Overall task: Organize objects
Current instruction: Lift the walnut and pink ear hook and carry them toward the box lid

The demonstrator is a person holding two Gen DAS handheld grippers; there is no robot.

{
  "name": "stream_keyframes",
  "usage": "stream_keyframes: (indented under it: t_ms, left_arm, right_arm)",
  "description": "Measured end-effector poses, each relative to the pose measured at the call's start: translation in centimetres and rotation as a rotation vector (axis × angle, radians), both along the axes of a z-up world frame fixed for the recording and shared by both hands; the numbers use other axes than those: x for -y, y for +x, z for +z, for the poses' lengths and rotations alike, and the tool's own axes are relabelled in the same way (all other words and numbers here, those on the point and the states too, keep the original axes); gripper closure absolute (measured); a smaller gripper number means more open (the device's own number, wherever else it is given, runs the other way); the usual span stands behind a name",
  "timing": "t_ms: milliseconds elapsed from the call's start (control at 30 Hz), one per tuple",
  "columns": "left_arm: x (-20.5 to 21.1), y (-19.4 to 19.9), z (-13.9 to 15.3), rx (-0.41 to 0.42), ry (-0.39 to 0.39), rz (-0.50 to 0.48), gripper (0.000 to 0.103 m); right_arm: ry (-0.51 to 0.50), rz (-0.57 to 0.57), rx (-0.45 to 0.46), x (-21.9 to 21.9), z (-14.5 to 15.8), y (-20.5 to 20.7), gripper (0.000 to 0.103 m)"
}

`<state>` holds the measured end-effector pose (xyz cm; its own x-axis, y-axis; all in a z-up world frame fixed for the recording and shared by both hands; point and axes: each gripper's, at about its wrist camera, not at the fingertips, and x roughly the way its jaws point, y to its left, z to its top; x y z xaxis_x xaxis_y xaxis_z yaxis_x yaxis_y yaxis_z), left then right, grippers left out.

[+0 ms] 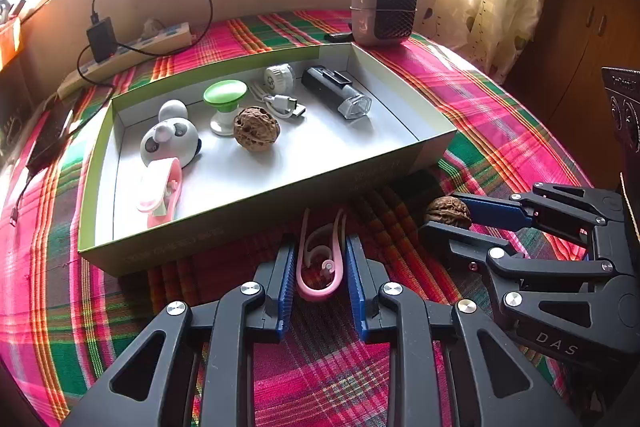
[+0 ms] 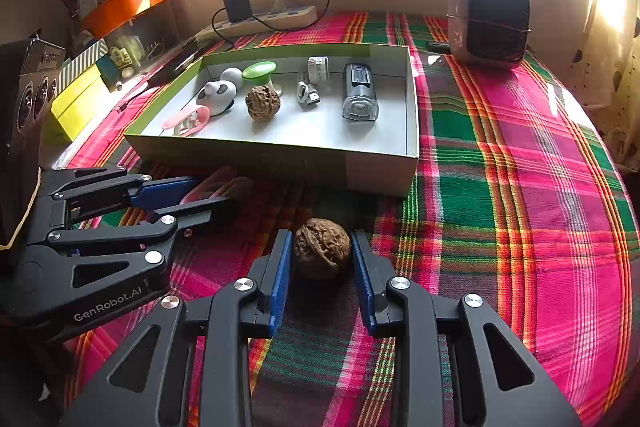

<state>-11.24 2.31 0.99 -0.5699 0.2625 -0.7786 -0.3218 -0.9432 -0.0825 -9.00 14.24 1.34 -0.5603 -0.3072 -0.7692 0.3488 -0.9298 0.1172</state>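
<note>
Already in the box [image 1: 436,143]: walnut, panda toy, green knob, cable, bike light, one pink clip. Still on the plaid cloth [image 2: 520,187] before its near wall: pink hook [image 1: 320,263], left gripper [image 1: 320,247] pinching it; loose walnut [image 2: 322,249], right gripper [image 2: 322,239] clamped on it.

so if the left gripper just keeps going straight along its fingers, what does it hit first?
The pink clip already sits between the left gripper fingers, so that comes first. Beyond it, probably the near wall of the open box, though the gripper tilts down, so it may meet the plaid cloth before the wall.
</note>
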Motion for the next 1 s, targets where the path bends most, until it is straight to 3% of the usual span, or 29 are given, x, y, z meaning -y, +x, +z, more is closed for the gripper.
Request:
stream_keyframes:
  t_ms: [1000]
  left_arm:
    - [-0.14, 0.32, -0.05, -0.014, -0.02, -0.001, 0.082]
  right_arm:
    - [0.015, -0.004, -0.005, 0.18, -0.05, 0.09, 0.073]
